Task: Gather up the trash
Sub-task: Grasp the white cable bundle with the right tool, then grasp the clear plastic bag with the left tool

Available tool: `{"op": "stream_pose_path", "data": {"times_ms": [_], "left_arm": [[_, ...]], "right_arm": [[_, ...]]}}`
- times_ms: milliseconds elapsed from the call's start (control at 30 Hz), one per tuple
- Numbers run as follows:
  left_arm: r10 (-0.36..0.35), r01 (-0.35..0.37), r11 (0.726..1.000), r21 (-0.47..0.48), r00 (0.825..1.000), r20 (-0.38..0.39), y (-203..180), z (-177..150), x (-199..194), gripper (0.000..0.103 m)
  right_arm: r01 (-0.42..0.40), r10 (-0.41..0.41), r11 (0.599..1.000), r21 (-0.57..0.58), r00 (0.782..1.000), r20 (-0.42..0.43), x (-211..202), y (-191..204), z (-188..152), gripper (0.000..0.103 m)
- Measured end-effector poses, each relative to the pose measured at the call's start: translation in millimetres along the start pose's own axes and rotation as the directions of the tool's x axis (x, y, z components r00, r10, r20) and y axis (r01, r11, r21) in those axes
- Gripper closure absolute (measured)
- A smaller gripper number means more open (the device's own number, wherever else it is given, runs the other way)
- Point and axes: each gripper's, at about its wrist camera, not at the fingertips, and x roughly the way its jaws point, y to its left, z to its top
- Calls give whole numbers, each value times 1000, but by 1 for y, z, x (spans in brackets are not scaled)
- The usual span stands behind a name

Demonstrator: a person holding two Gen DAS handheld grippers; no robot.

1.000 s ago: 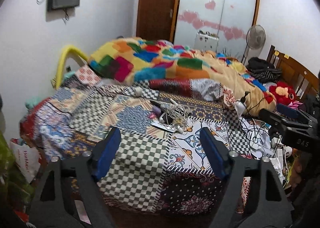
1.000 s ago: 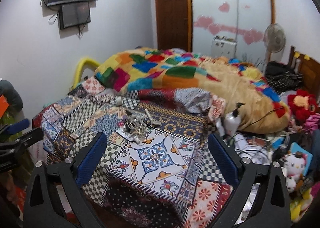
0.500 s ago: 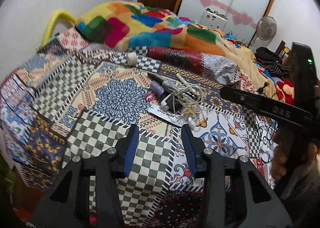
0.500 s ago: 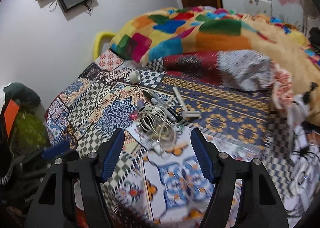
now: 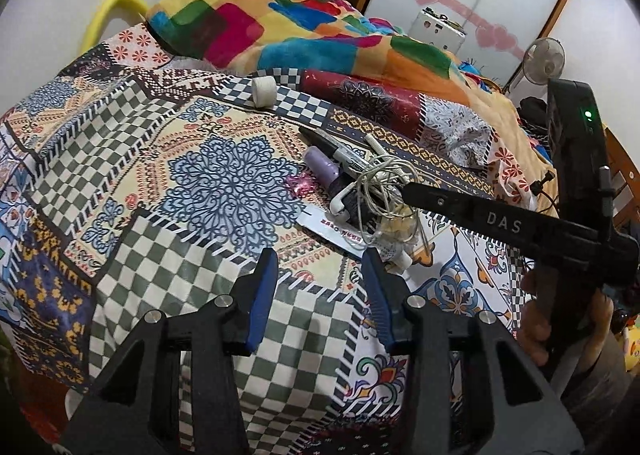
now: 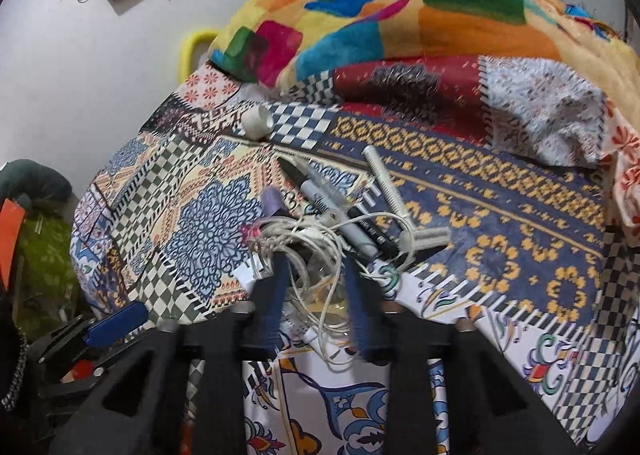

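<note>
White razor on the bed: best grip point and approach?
Take the razor mid-handle, from above, jaws across the handle. The ribbed handle lies flat and bare on the blanket; the head end sits against the markers and the cord tangle, so it is crowded there.

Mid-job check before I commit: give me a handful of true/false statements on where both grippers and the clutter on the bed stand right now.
1. The right gripper straddles the tangled white cable bundle. True.
2. The left gripper grips the white tape roll. False: it is open over the checkered patchwork bedspread, and the roll lies far beyond it.
3. A pale razor lies beside the markers. True.
4. The purple tube sits on the multicoloured blanket. False: it lies on the bedspread next to the cables.
5. Both grippers are shut. False: both are open.
</note>
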Motion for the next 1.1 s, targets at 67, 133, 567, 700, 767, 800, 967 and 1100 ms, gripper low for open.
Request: {"op": "stream_pose_path", "data": {"times_ms": [67,133,567,700,767,800,967,1100], "left_arm": [[7,-7,1000,6,1000,2,-2,2,4,60],[12,-12,1000,6,1000,-4,-4,3,7,60],[12,-15,999,-34,996,-88,-23,7,47,60],[31,-38,997,-63,994,-103,-32,8,58,60],[39,-48,996,-75,992,-116,-36,10,63,60],[39,-50,995,-84,992,-124,-39,11,65,60],[-3,-5,997,-71,993,-114,-59,4,54,60],[4,0,999,35,993,-115,-87,-7,47,60]], "right_arm": [[-15,15,1000,2,1000,9,-4,-1,-1,96],[-33,33,999,4,999,30,-14,-2,-2,97],[-34,39,999,-30,987,153,-75,-16,-3,98],[-26,29,999,-19,988,153,-78,-29,-7,98],[-20,21,1000,-8,989,148,-78,-36,-12,98],[-11,11,1000,-4,989,147,-77,-40,-14,98],[2,-5,1000,22,988,157,-86,-56,-24,98],[6,-12,999,32,985,174,-100,-65,-29,98]]}}
